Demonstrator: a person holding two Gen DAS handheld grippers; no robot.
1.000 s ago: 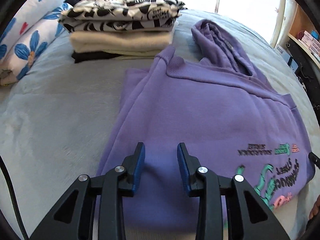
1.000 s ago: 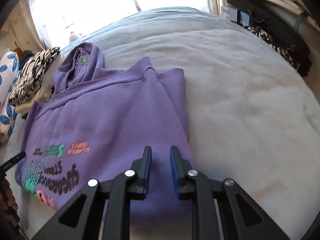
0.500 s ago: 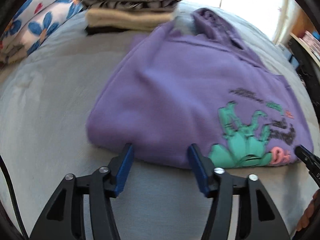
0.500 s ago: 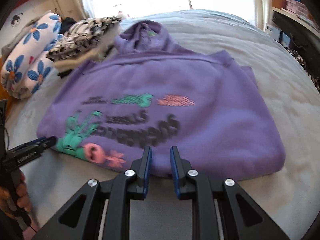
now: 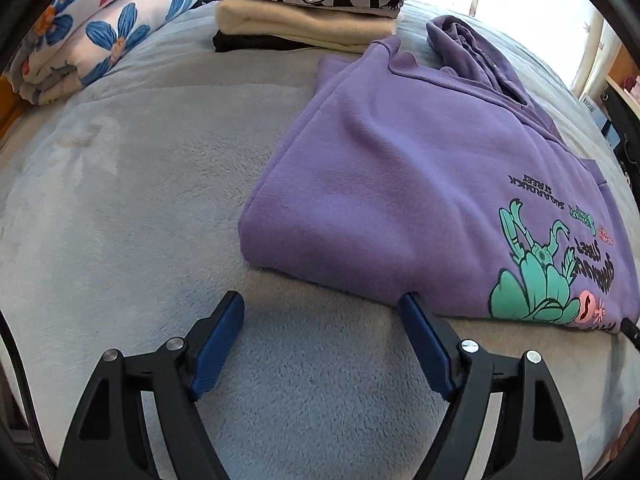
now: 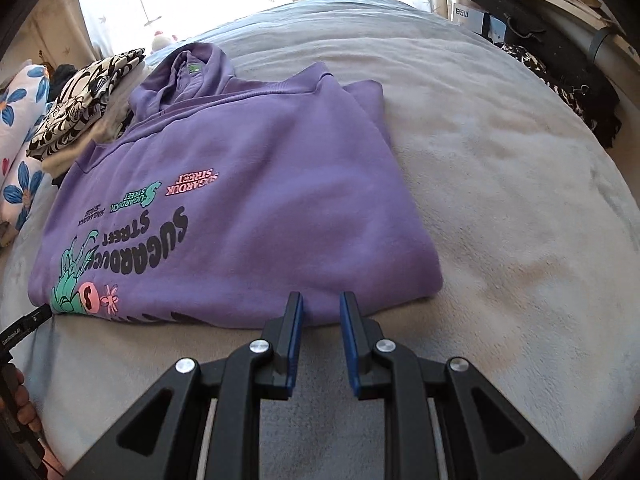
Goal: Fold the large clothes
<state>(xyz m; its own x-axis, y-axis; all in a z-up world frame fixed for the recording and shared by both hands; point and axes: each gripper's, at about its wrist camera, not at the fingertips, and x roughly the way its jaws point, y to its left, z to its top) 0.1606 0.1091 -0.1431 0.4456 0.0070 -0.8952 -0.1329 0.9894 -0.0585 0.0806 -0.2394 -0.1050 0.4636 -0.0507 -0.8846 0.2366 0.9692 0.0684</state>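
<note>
A purple hoodie lies folded on the grey-blue blanket, its printed side up and its hood towards the far side. My left gripper hovers over bare blanket just before the hoodie's near-left fold. Its jaws are opening and nothing is between them. My right gripper sits at the hoodie's near edge towards its right corner. Its blue pads stand a narrow gap apart with no cloth between them. A tip of the left gripper shows at the left edge of the right wrist view.
A stack of folded clothes, black-and-white print on top, stands beyond the hoodie. Floral bedding lies at the far left. A shelf with dark bags borders the bed's right side. Bare blanket spreads to the right.
Both grippers have drawn back off the hoodie to its near edge. The hoodie now lies shorter, with its large print facing up. The left jaws have spread much wider; the right gap is unchanged.
</note>
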